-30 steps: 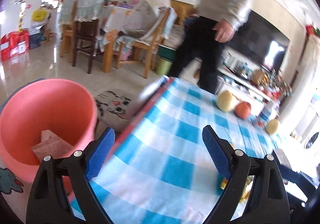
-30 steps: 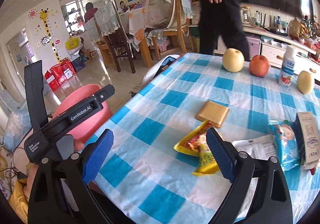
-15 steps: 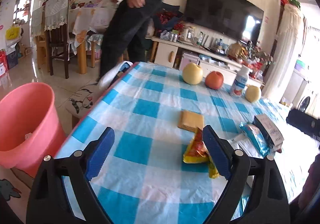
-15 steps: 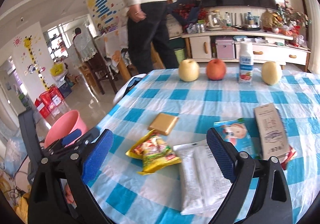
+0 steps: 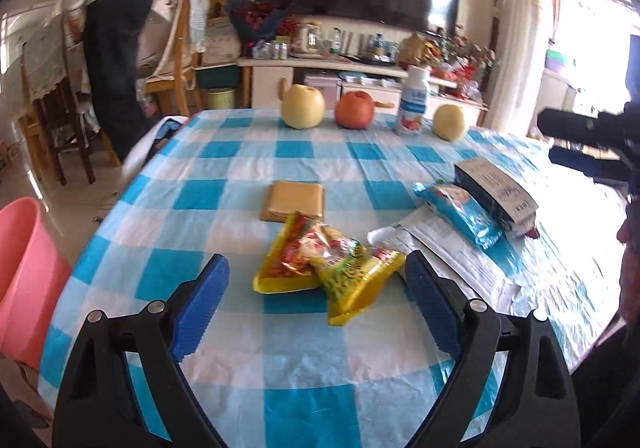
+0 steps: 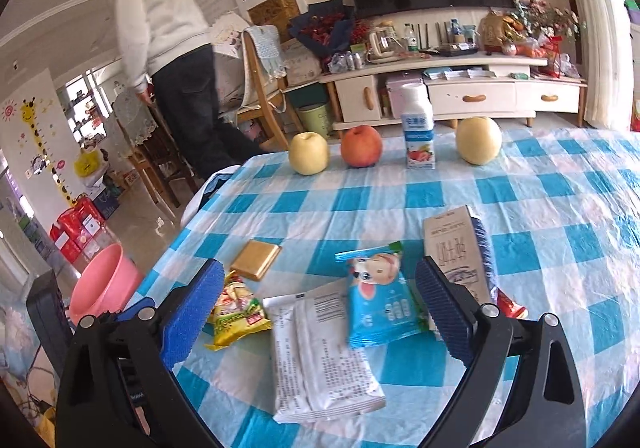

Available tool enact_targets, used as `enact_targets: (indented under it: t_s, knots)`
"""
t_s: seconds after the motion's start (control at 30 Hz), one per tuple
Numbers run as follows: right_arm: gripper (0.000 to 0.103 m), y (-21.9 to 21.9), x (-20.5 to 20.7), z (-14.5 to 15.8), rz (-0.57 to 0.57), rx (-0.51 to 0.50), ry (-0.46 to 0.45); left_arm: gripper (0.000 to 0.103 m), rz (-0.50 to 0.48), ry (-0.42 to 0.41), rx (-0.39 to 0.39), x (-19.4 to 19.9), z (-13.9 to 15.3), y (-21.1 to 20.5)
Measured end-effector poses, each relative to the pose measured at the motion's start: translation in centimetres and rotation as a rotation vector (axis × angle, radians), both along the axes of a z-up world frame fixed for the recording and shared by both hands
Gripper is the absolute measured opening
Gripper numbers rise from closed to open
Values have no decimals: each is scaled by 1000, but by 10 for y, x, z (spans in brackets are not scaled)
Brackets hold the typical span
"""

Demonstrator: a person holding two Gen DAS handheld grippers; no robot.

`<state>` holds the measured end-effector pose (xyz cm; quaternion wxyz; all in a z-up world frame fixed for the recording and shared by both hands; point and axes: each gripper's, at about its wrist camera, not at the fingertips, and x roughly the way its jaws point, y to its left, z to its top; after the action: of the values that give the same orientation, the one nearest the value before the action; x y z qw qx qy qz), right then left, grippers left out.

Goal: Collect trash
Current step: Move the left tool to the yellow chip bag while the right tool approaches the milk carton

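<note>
Two grippers hang over a table covered in a blue-and-white checked cloth, both pointing down toward the litter on it. A pink bucket stands on the floor off the table's left edge. A person in a pale sweater and dark trousers stands beyond the table's far left corner, near wooden chairs.

The left gripper has its blue pads spread wide with nothing between them; the yellow snack packets lie on the cloth just ahead of it, untouched. The right gripper is likewise spread wide and grips nothing; below it lie a white printed wrapper and a blue cartoon-printed packet, the blue one overlapping the white wrapper's far right corner.

A grey-and-blue carton lies flat just right of the blue packet, with a small red wrapper showing at its near end. A flat gold packet lies beyond the yellow packets, apart from them.

Along the far edge stand, left to right, a yellow apple, a red apple, an upright small drink bottle and another yellow apple, well apart from the litter.
</note>
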<state>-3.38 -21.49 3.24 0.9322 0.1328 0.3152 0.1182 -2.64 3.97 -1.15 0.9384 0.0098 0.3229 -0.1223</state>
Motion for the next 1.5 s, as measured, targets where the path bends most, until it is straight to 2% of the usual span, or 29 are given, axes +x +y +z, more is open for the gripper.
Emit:
enact_targets:
  t_s: [0.13, 0.23, 0.4, 0.6, 0.77, 0.93, 1.2, 1.33, 1.4, 1.47, 1.5]
  knots:
    - [95, -22, 4, -3, -33, 17, 26, 90, -54, 49, 30, 13, -12, -9]
    - [95, -36, 8, -8, -56, 9, 48, 90, -55, 75, 65, 24, -20, -11]
    - [95, -57, 21, -21, -71, -10, 118, 90, -66, 139, 57, 45, -30, -9]
    - [95, -68, 36, -40, -71, 7, 186, 90, -69, 167, 38, 58, -36, -10]
    - [95, -68, 45, -47, -62, -1, 193, 90, -72, 187, 9, 63, -38, -8]
    - [95, -66, 55, -58, -59, -20, 215, 91, -106, 200, 25, 65, -39, -15]
    - [95, -54, 74, -75, -78, -161, 247, 90, -166, 179, 35, 63, -34, -21]
    - [95, -48, 82, -86, -75, -229, 271, 90, -149, 166, 63, 66, -34, -20]
    - [95, -44, 82, -88, -73, -270, 265, 91, -143, 178, 48, 68, -35, -17]
    - [92, -41, 83, -89, -73, -304, 259, 91, -140, 183, 41, 70, -35, -15]
    - [87, -41, 83, -89, -71, -313, 256, 91, -140, 186, 37, 71, -36, -15]
